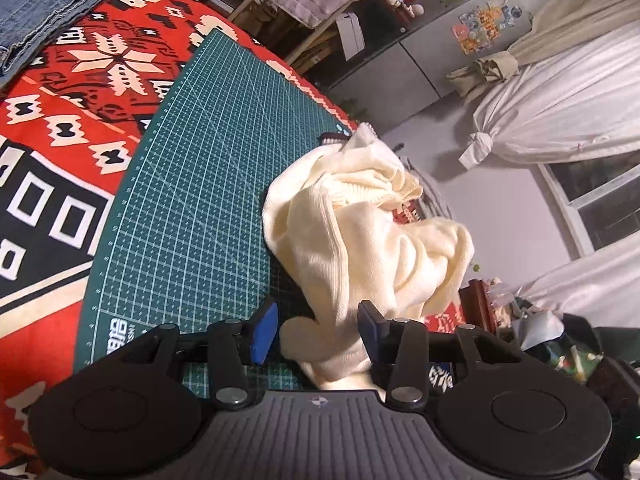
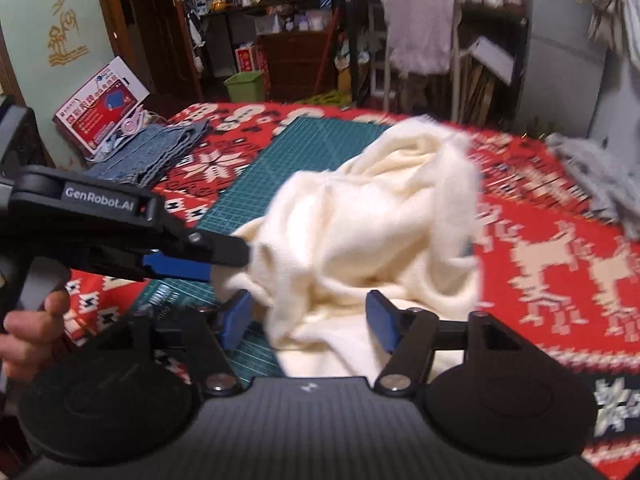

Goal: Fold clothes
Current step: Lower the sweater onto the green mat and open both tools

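Note:
A crumpled cream knit garment (image 1: pixel 360 240) lies in a heap on the right part of the green cutting mat (image 1: pixel 192 208). My left gripper (image 1: pixel 318 332) is open, its blue pads (image 1: pixel 264 332) standing either side of the garment's near edge. In the right wrist view the same cream garment (image 2: pixel 360 224) is blurred and bunched up. My right gripper (image 2: pixel 308 322) is open, with the cloth lying between its fingers. The left gripper (image 2: pixel 236 258) comes in from the left, held by a hand (image 2: pixel 28 328), its tip against the garment's left edge.
A red patterned blanket (image 2: pixel 540 248) covers the surface under the cutting mat (image 2: pixel 304 140). Folded blue jeans (image 1: pixel 36 8) (image 2: pixel 160 152) lie at the far left. A grey garment (image 2: pixel 600 184) sits at the far right. Beyond the blanket stand shelves, a chair with a towel (image 2: pixel 416 32) and a green bin (image 2: pixel 244 84).

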A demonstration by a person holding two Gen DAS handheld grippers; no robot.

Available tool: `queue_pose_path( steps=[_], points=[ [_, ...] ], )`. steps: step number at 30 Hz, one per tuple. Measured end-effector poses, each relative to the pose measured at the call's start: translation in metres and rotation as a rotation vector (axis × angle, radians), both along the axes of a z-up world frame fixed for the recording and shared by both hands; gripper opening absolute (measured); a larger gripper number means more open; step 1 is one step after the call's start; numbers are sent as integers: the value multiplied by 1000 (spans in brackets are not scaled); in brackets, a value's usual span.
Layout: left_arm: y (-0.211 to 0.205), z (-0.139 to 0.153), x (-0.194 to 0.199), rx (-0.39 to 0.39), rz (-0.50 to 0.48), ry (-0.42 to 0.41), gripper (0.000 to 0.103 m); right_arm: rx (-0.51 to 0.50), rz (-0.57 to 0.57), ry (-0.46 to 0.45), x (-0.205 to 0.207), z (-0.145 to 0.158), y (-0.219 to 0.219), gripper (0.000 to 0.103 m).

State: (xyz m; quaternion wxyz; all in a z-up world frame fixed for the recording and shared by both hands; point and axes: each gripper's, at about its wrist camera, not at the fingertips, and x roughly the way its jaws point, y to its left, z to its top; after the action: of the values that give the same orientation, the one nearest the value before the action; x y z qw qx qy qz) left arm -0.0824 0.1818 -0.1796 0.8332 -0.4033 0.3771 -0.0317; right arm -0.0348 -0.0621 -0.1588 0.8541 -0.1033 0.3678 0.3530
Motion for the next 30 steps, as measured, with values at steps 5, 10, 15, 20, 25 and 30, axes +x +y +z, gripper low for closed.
queue_pose_path(
  steps=[5, 10, 15, 20, 25, 30],
  points=[
    [-15, 7, -3, 151, -9, 30, 47, -28, -12, -20, -5, 3, -31, 88],
    [-30, 14, -5, 230, -34, 34, 47, -15, -24, -18, -6, 0, -46, 102],
    [-46, 17, -3, 274, -86, 43, 50, -21, -98, -79, -7, 1, -47, 102],
    [-58, 17, -5, 347, -94, 68, 57, -84, -137, -162, -13, 1, -47, 103],
    [-72, 25, -12, 491, -78, 85, 68, -71, -147, -140, -11, 1, -55, 103],
    [-78, 26, -17, 608, -50, 128, 78, -64, -195, -92, -1, 2, -61, 103]
  ],
)
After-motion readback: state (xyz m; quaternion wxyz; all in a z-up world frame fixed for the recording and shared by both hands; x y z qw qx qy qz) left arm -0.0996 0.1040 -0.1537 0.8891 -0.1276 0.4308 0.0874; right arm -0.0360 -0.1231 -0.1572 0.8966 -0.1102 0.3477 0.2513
